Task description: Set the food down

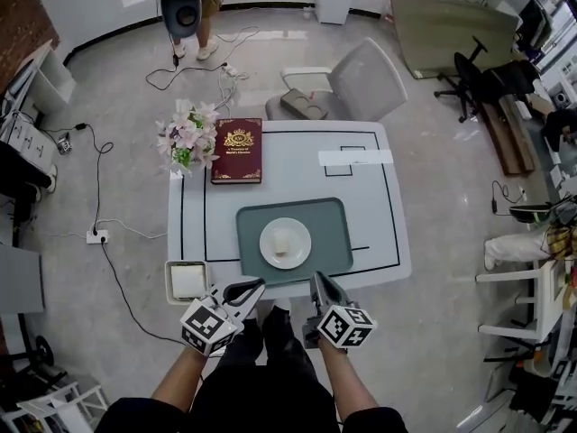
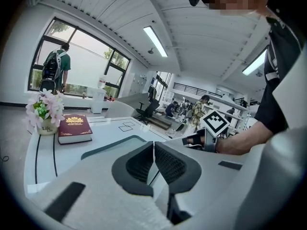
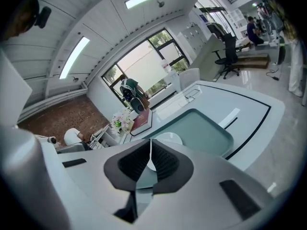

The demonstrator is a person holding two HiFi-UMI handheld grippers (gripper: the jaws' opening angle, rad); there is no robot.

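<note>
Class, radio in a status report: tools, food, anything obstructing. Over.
Left tool and right tool shut, empty. Food on plate, green mat. Nothing in the way.

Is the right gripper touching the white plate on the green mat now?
Apart. In the head view, the right gripper, shut and empty, sits short of the white plate; a strip of bare green mat shows between them.
</note>
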